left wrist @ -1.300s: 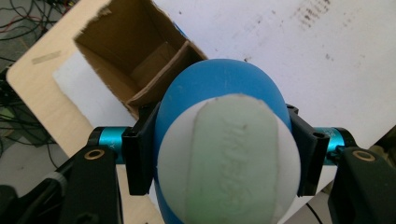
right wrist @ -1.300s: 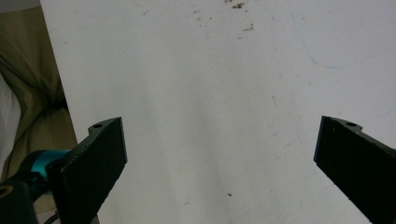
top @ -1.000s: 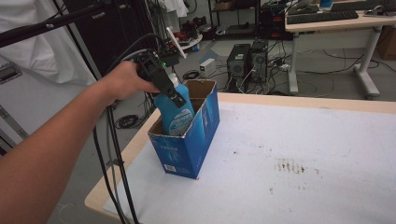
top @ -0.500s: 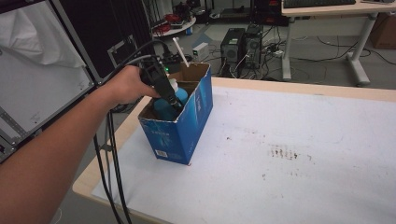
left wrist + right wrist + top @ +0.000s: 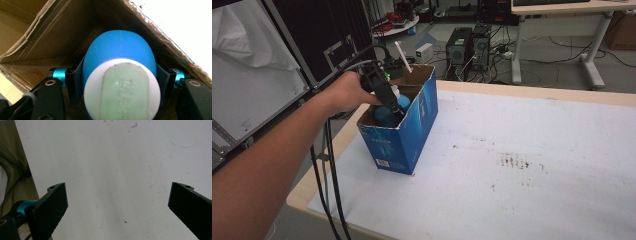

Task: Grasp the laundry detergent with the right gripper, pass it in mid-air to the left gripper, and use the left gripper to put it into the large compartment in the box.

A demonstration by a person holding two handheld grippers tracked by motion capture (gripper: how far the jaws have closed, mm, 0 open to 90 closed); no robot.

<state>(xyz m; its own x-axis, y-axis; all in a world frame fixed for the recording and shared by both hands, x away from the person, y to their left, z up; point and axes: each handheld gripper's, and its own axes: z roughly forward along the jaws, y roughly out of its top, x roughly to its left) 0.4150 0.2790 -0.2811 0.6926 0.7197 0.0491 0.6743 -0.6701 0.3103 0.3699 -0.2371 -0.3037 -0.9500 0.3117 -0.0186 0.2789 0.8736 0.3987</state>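
Note:
A blue cardboard box [image 5: 401, 135] stands open-topped near the table's left edge. My left gripper [image 5: 388, 102] reaches down into it, shut on a blue bottle [image 5: 387, 114] with a white cap. In the left gripper view the blue bottle [image 5: 120, 55] sits squeezed between both pads, its white cap [image 5: 122, 88] toward the camera and the box's brown inner walls [image 5: 50, 37] around it. My right gripper [image 5: 117, 205] stands open over the bare white tabletop, nothing between its jaws.
The white table sheet [image 5: 532, 160] stretches right of the box, with small dark stains [image 5: 512, 161]. Black cables [image 5: 329, 165] hang off the left edge. Computer towers [image 5: 469, 47] and a desk leg [image 5: 592, 55] stand on the floor behind.
My left gripper has sunk with the blue bottle from above the box rim down inside the box. The camera's view has shifted a little.

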